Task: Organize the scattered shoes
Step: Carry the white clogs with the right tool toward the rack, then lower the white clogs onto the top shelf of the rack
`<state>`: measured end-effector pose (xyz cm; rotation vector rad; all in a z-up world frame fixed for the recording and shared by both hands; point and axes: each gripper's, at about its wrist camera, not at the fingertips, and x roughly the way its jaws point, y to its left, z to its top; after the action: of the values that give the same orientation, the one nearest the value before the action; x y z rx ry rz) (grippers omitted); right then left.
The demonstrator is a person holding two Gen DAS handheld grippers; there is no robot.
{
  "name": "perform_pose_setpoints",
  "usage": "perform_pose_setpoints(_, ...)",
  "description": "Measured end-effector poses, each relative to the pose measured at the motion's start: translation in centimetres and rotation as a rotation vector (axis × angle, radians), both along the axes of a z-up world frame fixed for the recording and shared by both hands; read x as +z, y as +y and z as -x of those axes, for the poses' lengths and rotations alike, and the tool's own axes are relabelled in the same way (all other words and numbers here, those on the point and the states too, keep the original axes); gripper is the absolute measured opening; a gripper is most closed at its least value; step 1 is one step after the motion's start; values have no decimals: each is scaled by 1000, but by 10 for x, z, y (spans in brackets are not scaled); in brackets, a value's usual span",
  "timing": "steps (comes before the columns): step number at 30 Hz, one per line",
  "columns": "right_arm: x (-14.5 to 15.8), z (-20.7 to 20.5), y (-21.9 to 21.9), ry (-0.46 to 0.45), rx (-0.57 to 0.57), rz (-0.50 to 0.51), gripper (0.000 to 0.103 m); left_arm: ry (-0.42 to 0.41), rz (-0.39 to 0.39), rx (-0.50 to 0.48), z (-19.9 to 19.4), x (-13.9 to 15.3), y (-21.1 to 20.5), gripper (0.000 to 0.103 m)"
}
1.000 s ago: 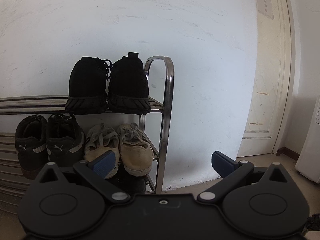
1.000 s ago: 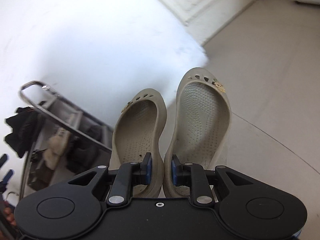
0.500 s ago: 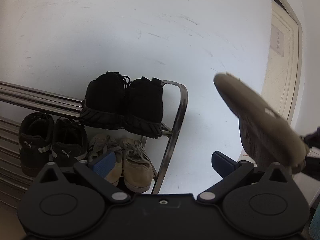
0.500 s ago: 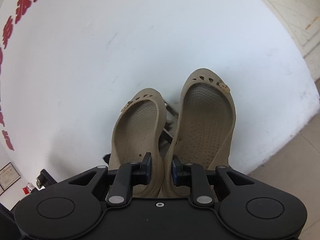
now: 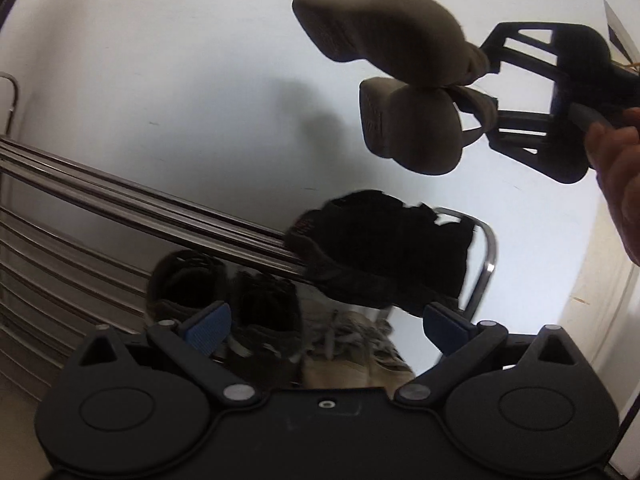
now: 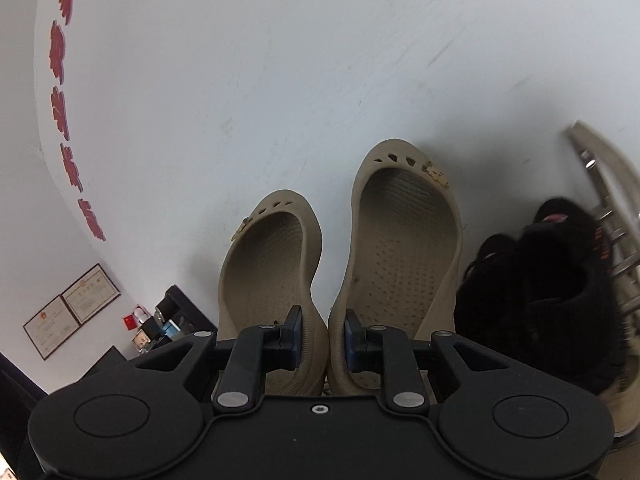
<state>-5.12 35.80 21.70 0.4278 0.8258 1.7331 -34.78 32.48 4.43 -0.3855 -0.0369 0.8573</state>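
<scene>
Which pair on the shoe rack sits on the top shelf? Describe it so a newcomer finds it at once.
Start at the metal shoe rack against the white wall. On its top shelf, by the curved chrome end post, stands a pair of black mesh sneakers. No other pair shares that shelf; dark trainers and beige lace-ups sit below.

A metal shoe rack [image 5: 132, 204] stands against a bare white wall [image 5: 180, 80]. Its top shelf is open along the left; a pair of black sneakers [image 5: 384, 248] fills the right end, beside the curved end rail [image 5: 486, 256]. Dark trainers [image 5: 224, 292] and tan lace-ups [image 5: 356, 344] crowd the shelf below. Clear air lies above the rack, where beige clogs [image 6: 344, 280] hang, seemingly just beside the black pair.
</scene>
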Motion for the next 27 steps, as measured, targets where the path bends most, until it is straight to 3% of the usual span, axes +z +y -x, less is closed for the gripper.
perform_pose_setpoints(6, -40, 36, 83, 9, 18, 145, 20, 32, 8, 221, 52, -18, 50, 103)
perform_pose_setpoints(11, -71, 69, 117, -152, -85, 286, 21, 22, 28, 342, 81, -30, 84, 103)
perform_pose_setpoints(14, -80, 86, 116, -256, -163, 319, 22, 18, 6, 371, 86, -30, 94, 103)
perform_pose_setpoints(19, -84, 109, 121, -375, -200, 346, 20, 4, -20, 386, 87, -29, 103, 103)
perform_pose_setpoints(22, -88, 112, 129, -429, -196, 358, 28, -11, -28, 385, 87, -24, 106, 103)
perform_pose_setpoints(24, -86, 109, 127, -440, -184, 338, 55, -18, -35, 380, 81, -19, 113, 103)
perform_pose_setpoints(27, -80, 99, 107, -448, -163, 276, 60, -15, -37, 367, 67, -10, 125, 103)
